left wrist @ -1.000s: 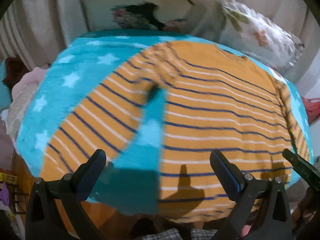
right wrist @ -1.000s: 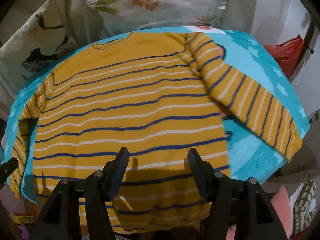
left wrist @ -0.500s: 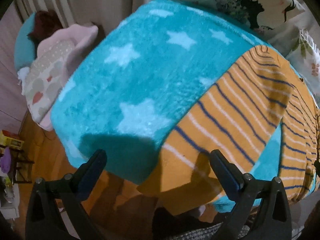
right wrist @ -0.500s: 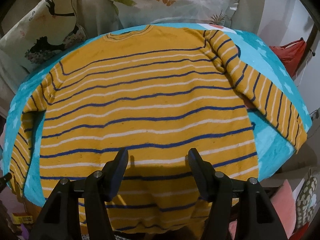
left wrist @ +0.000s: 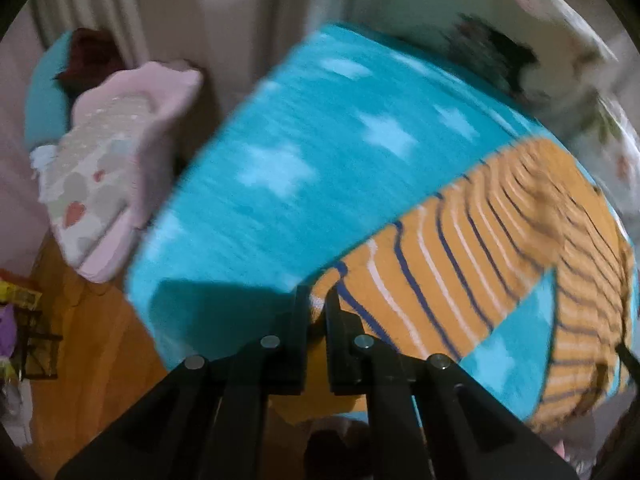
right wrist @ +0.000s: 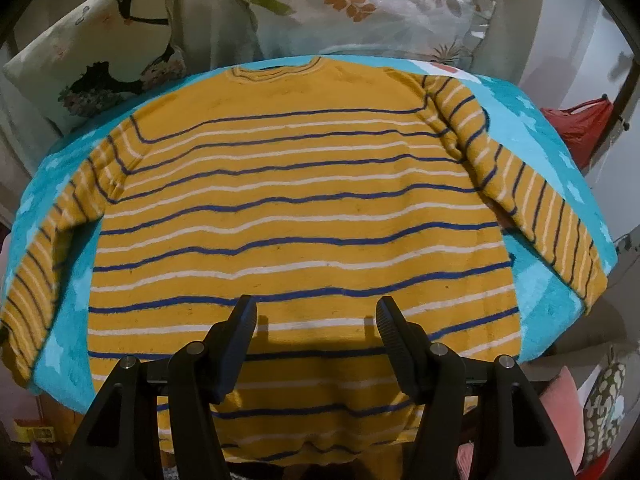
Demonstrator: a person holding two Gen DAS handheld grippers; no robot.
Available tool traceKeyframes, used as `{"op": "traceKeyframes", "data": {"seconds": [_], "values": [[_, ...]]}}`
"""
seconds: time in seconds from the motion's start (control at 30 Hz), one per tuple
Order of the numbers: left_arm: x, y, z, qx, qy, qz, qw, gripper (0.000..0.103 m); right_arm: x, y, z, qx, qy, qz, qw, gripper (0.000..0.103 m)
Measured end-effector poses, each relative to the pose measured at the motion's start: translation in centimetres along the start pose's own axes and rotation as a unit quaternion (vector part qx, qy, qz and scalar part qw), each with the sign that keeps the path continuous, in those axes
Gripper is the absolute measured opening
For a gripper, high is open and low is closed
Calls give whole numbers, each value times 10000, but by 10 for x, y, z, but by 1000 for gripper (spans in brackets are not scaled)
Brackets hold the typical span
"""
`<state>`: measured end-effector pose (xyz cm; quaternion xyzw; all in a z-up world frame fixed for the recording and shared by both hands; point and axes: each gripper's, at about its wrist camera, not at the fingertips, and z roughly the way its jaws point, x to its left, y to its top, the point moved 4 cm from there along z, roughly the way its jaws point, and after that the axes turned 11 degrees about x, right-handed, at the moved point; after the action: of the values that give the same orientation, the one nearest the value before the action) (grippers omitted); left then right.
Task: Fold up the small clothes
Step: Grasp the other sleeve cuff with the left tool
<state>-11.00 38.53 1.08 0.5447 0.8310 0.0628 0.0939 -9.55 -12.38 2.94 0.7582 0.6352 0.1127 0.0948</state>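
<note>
A small mustard-yellow sweater with blue and white stripes lies flat, face down, on a turquoise star blanket; both sleeves are spread outward. My right gripper is open and empty, hovering over the sweater's lower hem at the middle. My left gripper is shut on the cuff end of the sweater's left sleeve, at the blanket's near edge. The left wrist view is motion-blurred.
Floral and bird-print pillows lean behind the blanket. A pink cushion sits left of the surface above a wooden floor. A red bag hangs at the right. The hem drapes over the front edge.
My left gripper swung left from the sweater's hem to the left sleeve cuff and closed on it. My right gripper shifted to the hem's middle and stayed open.
</note>
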Motion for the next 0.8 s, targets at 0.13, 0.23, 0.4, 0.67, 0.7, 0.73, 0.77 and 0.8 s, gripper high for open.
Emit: {"op": "traceKeyframes", "data": {"seconds": [0.13,0.23,0.4,0.67,0.7,0.73,0.77,0.8], "values": [[16,27,-4,-132,231,-12,9996,12,-3,-1,2,35,-34,66,10000,67],[27,43,-5,-180,425,-203,9987,13,-1,-2,3,68,-49,48,10000,67],[45,31,-18,-213,-389,-622,9971,35,5,-4,4,71,-64,-18,10000,67],[27,-38,0,335,-2131,-946,9719,42,14,0,14,188,10,-23,9998,67],[23,-43,5,430,-2226,-972,9691,42,17,1,14,194,28,-44,9998,67],[20,-47,11,522,-2255,-1013,9675,42,21,3,14,189,44,-75,9998,67],[18,-49,17,571,-2316,-1089,9650,42,25,4,15,179,50,-117,9998,67],[18,-48,20,571,-2420,-1166,9615,42,28,5,14,171,52,-163,9997,67]]}}
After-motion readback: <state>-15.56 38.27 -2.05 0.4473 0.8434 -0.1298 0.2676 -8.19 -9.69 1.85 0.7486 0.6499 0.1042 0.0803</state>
